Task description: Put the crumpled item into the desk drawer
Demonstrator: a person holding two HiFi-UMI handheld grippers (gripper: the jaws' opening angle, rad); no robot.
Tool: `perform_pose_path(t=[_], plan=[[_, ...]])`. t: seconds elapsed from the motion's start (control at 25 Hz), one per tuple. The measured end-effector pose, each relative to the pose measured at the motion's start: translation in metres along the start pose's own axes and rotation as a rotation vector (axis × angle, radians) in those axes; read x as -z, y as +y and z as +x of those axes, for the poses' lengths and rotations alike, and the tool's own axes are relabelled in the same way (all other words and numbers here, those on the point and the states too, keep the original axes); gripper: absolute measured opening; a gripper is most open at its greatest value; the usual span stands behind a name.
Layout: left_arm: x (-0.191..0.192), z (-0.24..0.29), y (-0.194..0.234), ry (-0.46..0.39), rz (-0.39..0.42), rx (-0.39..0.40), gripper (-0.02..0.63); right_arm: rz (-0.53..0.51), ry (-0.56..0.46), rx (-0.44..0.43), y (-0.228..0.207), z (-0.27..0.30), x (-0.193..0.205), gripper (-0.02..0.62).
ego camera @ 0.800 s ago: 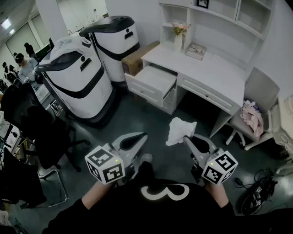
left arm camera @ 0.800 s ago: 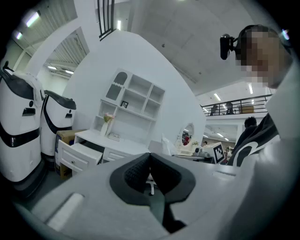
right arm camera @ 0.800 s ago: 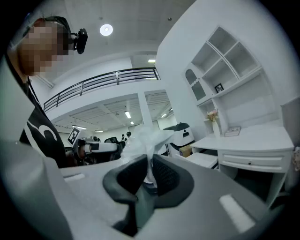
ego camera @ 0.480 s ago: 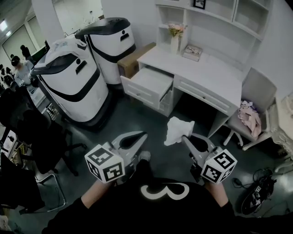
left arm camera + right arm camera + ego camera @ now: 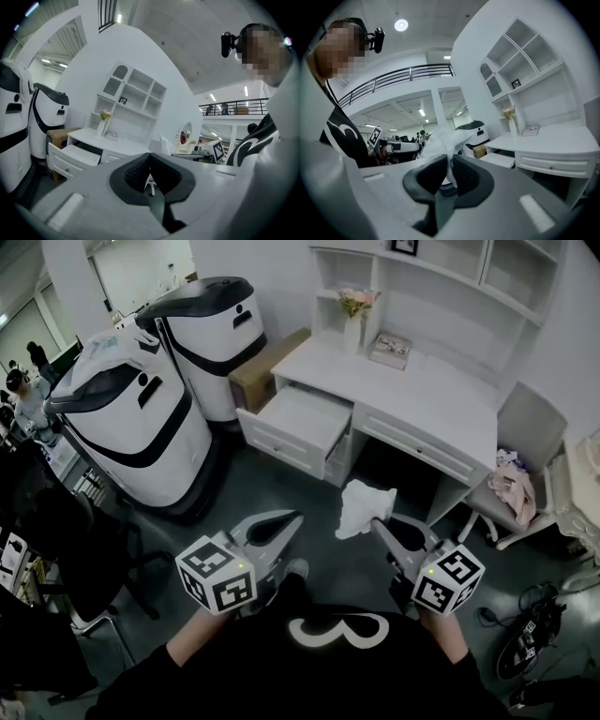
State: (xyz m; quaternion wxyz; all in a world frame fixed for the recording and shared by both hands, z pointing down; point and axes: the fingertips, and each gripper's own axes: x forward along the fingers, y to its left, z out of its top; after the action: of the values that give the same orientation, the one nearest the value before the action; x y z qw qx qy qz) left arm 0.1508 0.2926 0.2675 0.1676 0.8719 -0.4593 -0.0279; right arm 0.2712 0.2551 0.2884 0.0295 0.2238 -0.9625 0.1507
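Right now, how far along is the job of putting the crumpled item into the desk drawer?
Done: the desk drawer stands pulled open. In hand: the right gripper is shut on the crumpled item, held up in the air short of the desk; the left gripper is shut and empty. Left: carry the item to the drawer, lower it inside and let go.
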Motion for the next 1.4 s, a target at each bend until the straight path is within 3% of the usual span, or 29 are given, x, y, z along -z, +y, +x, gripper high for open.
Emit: perform_pose_path(t=[0.72, 1.0, 1.4], plan=[[-0.08, 0.104, 0.258, 0.084, -0.084, 0.056, 0.008, 0.091, 0.055, 0.103, -0.133, 0.237, -0.054, 0.041], [-0.071, 0.128, 0.34, 0.113, -0.125, 0.075, 0.008, 0.074, 0.122, 0.145, -0.164, 0.312, -0.045, 0.041], [-0.041, 0.148, 0.394, 0.147, -0.193, 0.047, 0.008, 0.094, 0.22, 0.179, -0.2, 0.355, -0.021, 0.041]])
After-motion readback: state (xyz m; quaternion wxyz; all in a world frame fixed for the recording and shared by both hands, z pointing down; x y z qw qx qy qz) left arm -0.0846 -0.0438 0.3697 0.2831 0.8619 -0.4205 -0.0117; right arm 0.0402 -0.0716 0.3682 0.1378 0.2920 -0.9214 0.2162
